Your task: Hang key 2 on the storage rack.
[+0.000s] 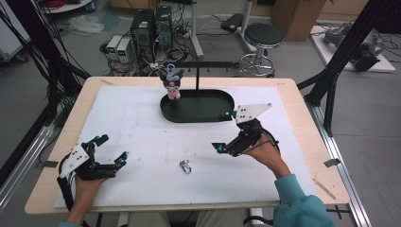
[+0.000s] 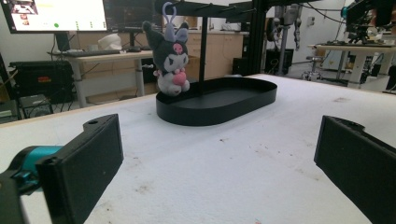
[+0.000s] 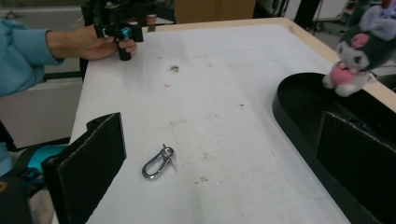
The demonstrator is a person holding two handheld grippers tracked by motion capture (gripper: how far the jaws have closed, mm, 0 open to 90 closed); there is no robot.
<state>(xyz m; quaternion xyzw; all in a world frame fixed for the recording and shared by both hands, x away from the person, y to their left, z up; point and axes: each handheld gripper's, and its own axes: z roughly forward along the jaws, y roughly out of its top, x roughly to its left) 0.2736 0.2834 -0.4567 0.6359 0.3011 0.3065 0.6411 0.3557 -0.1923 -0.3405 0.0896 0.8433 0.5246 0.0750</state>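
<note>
A small metal carabiner [image 1: 185, 166] lies on the white mat between my two hands, shown closer in the right gripper view as the carabiner [image 3: 158, 162] just ahead of the left jaw. My right gripper [image 1: 223, 131] is open above the mat, right of the clip, and the right gripper [image 3: 219, 163] holds nothing. My left gripper [image 1: 112, 147] is open at the near left, and the left gripper [image 2: 219, 172] faces the black oval tray [image 2: 224, 100]. A dark plush toy [image 1: 171, 85] with a pink heart sits at the tray's left end, under a black hook stand [image 1: 196, 78].
The tray [image 1: 208, 101] sits at the mat's far middle. In the right gripper view its rim [image 3: 299, 102] is close on the right, with the plush toy [image 3: 357, 53] beyond. A stool [image 1: 264, 35] and computers [image 1: 151, 26] stand on the floor past the table.
</note>
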